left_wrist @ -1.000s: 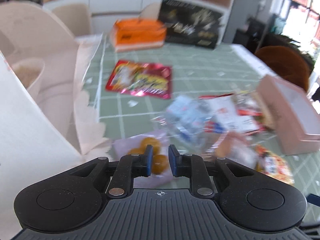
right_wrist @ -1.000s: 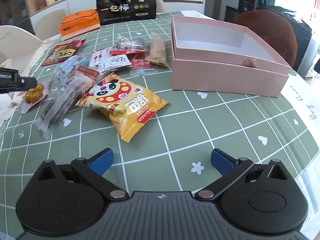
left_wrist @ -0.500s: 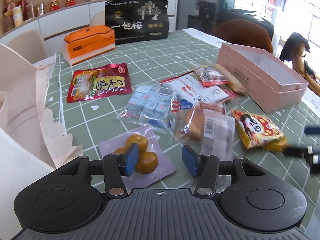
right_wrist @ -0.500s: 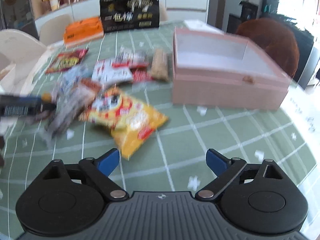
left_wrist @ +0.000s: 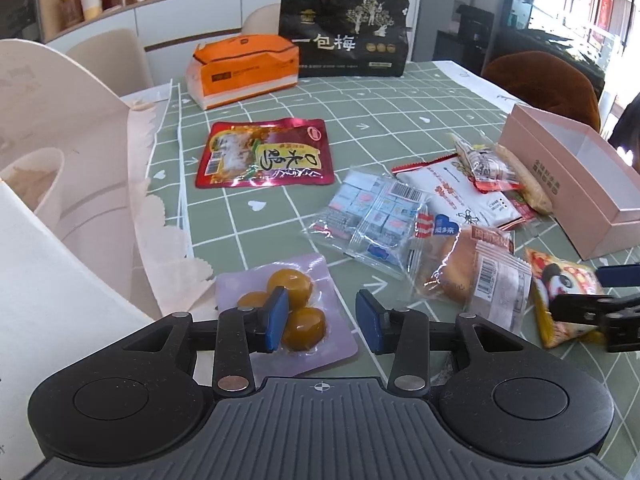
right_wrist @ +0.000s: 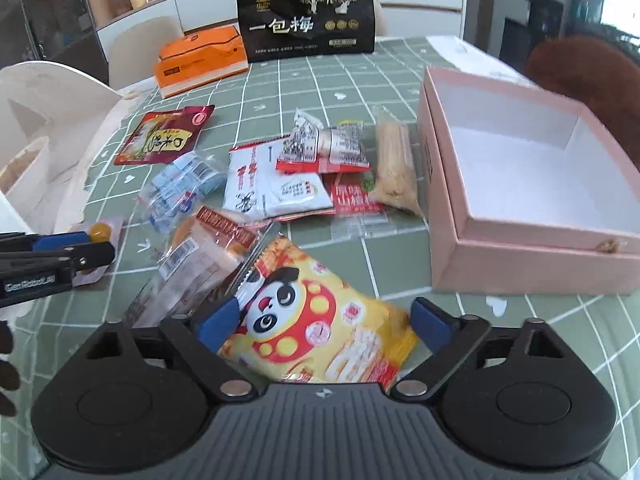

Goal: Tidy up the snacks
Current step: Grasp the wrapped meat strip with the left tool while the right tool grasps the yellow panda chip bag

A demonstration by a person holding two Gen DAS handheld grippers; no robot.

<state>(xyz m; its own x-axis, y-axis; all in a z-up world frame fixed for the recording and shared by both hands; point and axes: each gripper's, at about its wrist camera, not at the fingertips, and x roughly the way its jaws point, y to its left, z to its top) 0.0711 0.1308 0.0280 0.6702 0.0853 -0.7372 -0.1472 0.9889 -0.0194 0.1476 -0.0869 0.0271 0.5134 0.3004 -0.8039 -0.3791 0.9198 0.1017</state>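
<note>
Left wrist view is showing the left gripper (left_wrist: 322, 320) hanging over the green checked tablecloth (left_wrist: 400, 120), its jaws apart and closing, with the lilac packet of yellow yolks (left_wrist: 296, 312) lying under the left pad and nothing pressed between them. Right wrist view is showing the right gripper (right_wrist: 324, 326) with its jaws wide apart and closing around the yellow panda snack bag (right_wrist: 320, 328), which is lying between the blue pads; whether they are touching it cannot be told. Beside that bag a wrapped bun (right_wrist: 200, 256) is resting, other packets are lying scattered beyond, and the open pink box (right_wrist: 528, 256) is sitting to the right.
</note>
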